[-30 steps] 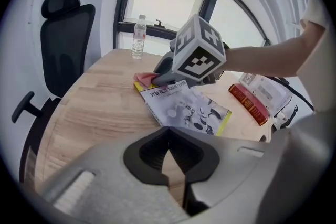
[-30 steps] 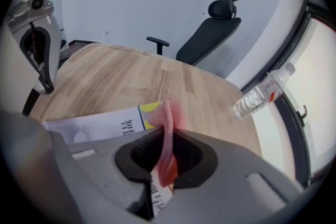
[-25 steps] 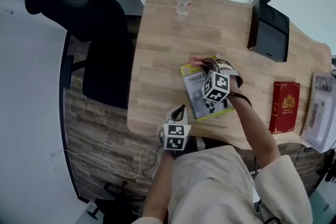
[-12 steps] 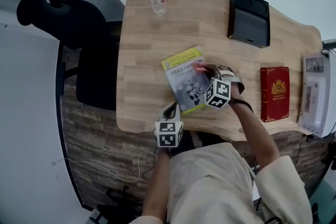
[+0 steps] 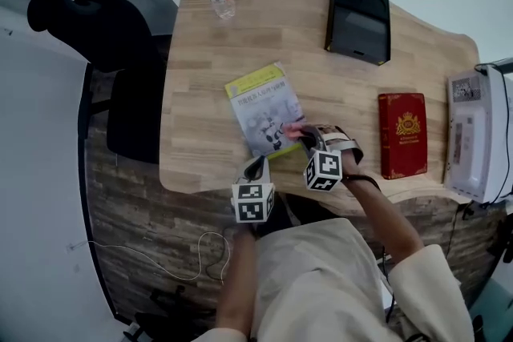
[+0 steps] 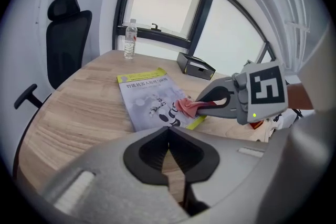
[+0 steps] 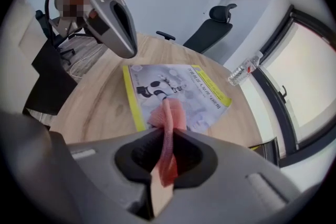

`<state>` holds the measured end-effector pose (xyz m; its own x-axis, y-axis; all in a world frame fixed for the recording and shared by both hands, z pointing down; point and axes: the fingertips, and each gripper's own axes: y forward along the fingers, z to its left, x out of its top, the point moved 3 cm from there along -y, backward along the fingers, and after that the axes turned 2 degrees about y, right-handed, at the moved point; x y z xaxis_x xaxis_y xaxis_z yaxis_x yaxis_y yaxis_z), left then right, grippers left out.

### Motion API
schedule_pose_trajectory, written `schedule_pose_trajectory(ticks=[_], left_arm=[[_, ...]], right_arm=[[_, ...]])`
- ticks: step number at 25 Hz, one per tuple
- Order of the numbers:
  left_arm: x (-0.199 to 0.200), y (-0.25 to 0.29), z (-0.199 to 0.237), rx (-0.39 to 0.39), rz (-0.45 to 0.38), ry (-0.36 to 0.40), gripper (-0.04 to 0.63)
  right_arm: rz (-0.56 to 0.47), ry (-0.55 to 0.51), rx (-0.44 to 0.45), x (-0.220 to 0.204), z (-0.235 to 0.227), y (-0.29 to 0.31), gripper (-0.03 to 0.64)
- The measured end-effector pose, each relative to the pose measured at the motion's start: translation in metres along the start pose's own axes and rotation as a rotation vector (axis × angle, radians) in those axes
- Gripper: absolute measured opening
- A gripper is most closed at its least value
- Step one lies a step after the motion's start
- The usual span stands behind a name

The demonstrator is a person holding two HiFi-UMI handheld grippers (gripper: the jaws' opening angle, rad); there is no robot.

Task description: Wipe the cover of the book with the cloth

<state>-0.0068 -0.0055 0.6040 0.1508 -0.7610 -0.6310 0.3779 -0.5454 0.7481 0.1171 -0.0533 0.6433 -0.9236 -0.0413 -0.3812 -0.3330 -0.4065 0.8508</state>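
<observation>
Book [image 5: 258, 110] lies flat on the bench [image 5: 200, 52], pink cloth [image 5: 292, 130] on its five-o'clock corner pinched in my right tongs [image 5: 304, 134], left tongs [image 5: 255, 169] pressed together and empty at six o'clock, so the unpinned book may slide under my wipe.

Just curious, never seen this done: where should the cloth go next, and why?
Probably sweep the cloth along the book toward its far yellow band: the right hand-held gripper pinches it at the cover's near corner, most of the cover ahead.
</observation>
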Motion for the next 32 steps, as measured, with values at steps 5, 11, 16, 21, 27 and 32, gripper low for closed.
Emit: schedule_pose_trajectory(ticks=[5, 11, 16, 21, 27, 32], left_arm=[[-0.003, -0.001, -0.005, 0.028, -0.004, -0.031, 0.006], [-0.003, -0.004, 0.009, 0.055, 0.004, -0.046, 0.006], [-0.005, -0.002, 0.032, 0.074, 0.027, -0.078, 0.006], [0.004, 0.004, 0.056, 0.073, 0.044, -0.066, 0.006], [0.011, 0.013, 0.084, 0.050, 0.073, -0.078, 0.006], [0.020, 0.026, 0.099, 0.011, 0.097, -0.052, 0.006]], right_arm=[[-0.007, -0.093, 0.040, 0.012, 0.021, -0.002, 0.044], [-0.047, -0.200, 0.119, 0.052, 0.037, 0.010, 0.044], [-0.062, -0.226, 0.172, 0.087, 0.042, 0.028, 0.046], [-0.091, -0.208, 0.214, 0.128, 0.029, 0.050, 0.046], [-0.100, -0.146, 0.197, 0.156, -0.021, 0.081, 0.046], [-0.076, -0.089, 0.143, 0.159, -0.074, 0.106, 0.046]])
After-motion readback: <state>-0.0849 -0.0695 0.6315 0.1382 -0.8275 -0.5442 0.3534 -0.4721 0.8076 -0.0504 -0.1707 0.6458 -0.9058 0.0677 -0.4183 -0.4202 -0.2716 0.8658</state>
